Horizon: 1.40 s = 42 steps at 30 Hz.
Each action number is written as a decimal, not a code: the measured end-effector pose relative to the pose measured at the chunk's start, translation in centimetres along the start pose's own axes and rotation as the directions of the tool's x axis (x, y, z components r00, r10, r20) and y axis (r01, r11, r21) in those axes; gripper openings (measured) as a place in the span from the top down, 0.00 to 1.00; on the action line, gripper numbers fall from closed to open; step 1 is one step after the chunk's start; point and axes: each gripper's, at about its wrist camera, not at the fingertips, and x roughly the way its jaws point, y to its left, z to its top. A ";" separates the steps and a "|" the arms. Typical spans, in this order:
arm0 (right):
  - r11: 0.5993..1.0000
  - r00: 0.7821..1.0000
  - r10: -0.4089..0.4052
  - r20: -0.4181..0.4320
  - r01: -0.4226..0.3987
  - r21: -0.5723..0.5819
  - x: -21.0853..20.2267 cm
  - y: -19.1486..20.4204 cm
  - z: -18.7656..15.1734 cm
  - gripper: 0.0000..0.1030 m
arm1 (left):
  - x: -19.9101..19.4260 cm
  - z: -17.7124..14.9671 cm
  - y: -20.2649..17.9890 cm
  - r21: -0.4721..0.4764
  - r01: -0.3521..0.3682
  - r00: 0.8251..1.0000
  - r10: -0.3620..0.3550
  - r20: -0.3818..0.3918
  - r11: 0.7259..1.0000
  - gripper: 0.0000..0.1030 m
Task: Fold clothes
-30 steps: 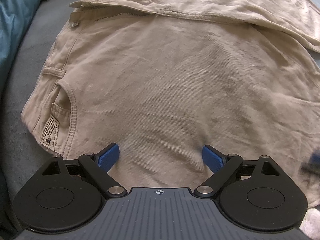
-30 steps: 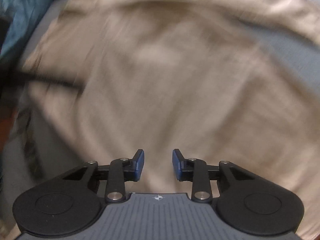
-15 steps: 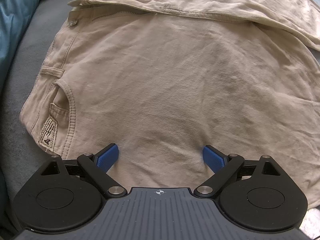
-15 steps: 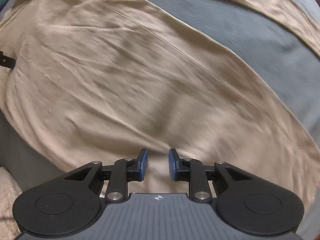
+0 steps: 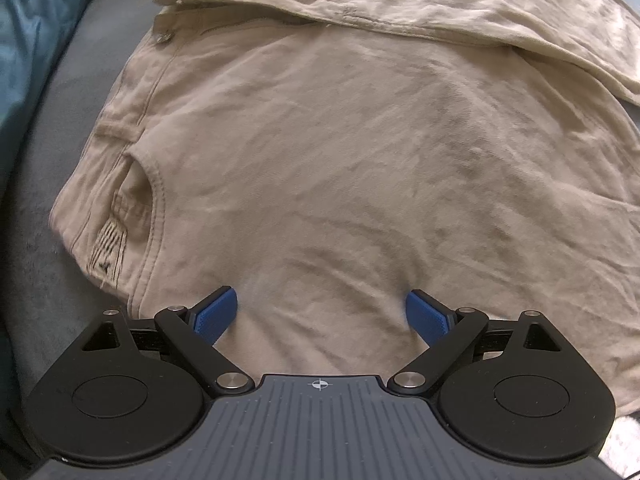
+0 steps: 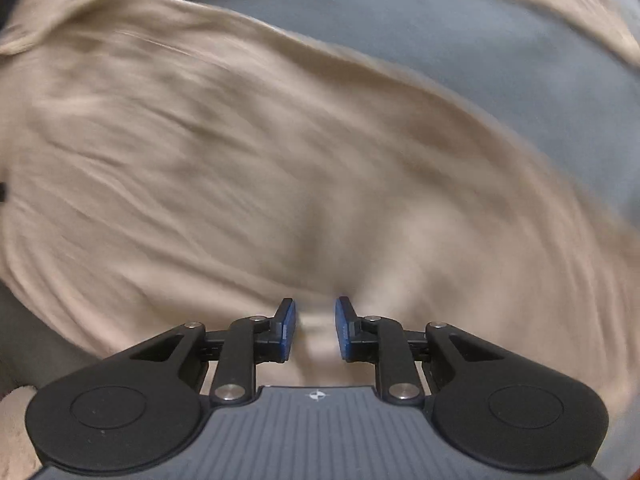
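Beige trousers [image 5: 360, 168] lie spread on a grey blanket [image 5: 52, 128], waistband and pocket at the left, one part folded over along the top. My left gripper [image 5: 322, 312] points down over the hip area, open wide, its blue pads on either side of flat cloth. In the blurred right wrist view a trouser leg [image 6: 224, 168] runs across the grey blanket [image 6: 460, 52]. My right gripper [image 6: 316, 328] stands over the leg's near edge, its jaws narrow, with a pucker of beige cloth gathered between the pads and creases running into the gap.
Teal cloth [image 5: 28, 40] lies bunched at the far left of the blanket. A bit of pale fluffy fabric [image 6: 16, 420] shows at the lower left of the right wrist view. Bare grey blanket lies beyond the trouser leg.
The right gripper has travelled along the trouser leg and rolled, and its jaws have narrowed onto the cloth. The left gripper has stayed put, wide open.
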 end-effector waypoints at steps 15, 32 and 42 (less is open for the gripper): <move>0.894 0.903 0.430 0.009 -0.425 -0.144 -1.0 14.8 -1.5 0.76 | -3.6 -2.7 5.6 -0.160 -0.001 0.996 0.014 0.082 0.987 0.22; 0.190 0.628 0.748 0.217 -0.515 0.836 5.1 4.3 -9.1 0.44 | -6.8 0.2 19.9 -0.588 0.207 0.972 -0.097 0.213 0.782 0.43; 0.052 0.664 0.675 0.323 -0.479 0.876 5.6 4.6 -10.3 0.46 | -4.8 -0.1 21.7 -0.706 0.248 0.966 -0.118 0.229 0.663 0.48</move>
